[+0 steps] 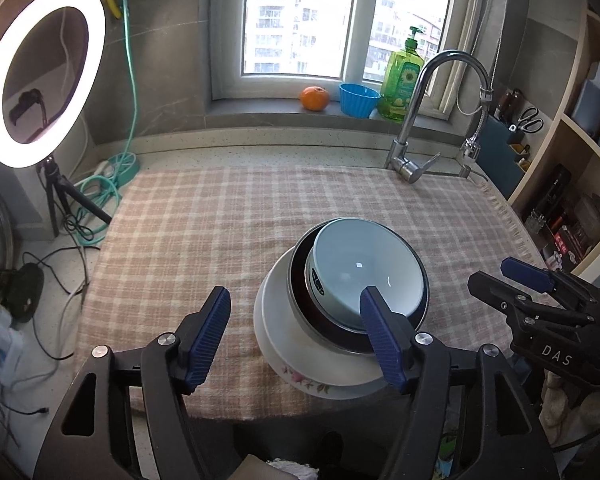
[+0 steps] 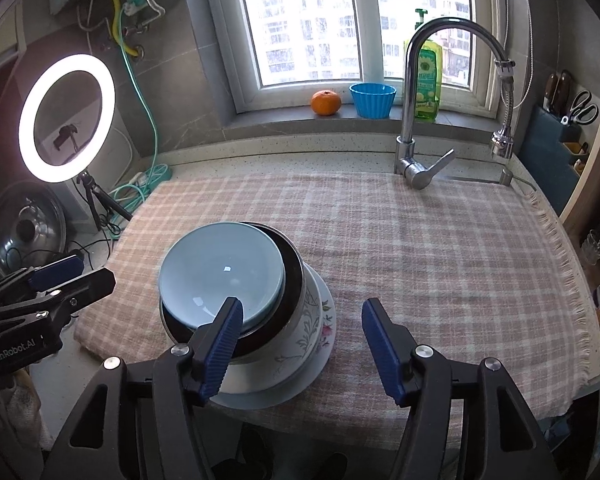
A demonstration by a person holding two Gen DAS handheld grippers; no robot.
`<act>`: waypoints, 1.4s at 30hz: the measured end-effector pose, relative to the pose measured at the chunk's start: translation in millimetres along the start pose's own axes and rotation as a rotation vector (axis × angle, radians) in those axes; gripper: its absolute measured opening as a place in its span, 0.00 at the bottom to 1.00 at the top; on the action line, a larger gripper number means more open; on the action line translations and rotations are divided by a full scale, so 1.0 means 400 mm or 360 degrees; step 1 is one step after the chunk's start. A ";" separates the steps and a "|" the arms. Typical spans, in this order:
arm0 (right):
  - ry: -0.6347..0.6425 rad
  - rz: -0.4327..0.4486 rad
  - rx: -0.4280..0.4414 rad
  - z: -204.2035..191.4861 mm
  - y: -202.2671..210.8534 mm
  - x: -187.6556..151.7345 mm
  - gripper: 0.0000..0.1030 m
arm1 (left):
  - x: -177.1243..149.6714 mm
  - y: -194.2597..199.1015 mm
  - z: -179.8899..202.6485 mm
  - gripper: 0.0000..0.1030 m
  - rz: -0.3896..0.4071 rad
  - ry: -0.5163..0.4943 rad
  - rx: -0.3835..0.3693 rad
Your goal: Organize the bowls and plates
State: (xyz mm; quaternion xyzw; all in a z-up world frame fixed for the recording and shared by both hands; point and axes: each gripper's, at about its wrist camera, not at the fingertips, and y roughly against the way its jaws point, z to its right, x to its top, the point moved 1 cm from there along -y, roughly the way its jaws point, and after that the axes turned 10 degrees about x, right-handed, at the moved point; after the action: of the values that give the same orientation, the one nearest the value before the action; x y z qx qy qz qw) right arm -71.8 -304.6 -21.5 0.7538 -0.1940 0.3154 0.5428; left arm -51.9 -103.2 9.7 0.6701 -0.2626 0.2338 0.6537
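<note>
Both grippers stand nearest, jaws released and empty: left gripper (image 1: 296, 334), right gripper (image 2: 302, 346). Between them, on the checked cloth (image 2: 440, 248), sits one stack: pale blue bowl (image 2: 220, 276) nested in a dark metal-rimmed bowl (image 2: 292, 280), inside a flowered bowl (image 2: 308, 320), on a white plate (image 1: 320, 384).

Three bowls (image 2: 220, 276) (nested), one plate (image 2: 324, 344).

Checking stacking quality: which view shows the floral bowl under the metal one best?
Right wrist view: the floral bowl shows its patterned side wall beneath the metal bowl. Left wrist view shows only a plain rim sliver.
</note>
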 end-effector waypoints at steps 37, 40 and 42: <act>0.0023 0.0039 -0.0036 -0.002 0.035 -0.026 0.69 | -0.017 0.025 0.026 0.66 0.0012 -0.0034 -0.0015; 0.0018 0.0034 -0.0038 -0.001 0.034 -0.027 0.69 | -0.016 0.026 0.028 0.66 0.0013 -0.0036 -0.0015; 0.0010 0.0027 -0.0037 0.001 0.032 -0.028 0.69 | -0.016 0.025 0.030 0.66 0.0012 -0.0040 -0.0018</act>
State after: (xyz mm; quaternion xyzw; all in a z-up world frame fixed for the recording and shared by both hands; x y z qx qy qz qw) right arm -87.7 -309.8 -20.3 0.7447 -0.2024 0.3202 0.5495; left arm -63.8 -114.9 12.6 0.6683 -0.2746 0.2265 0.6532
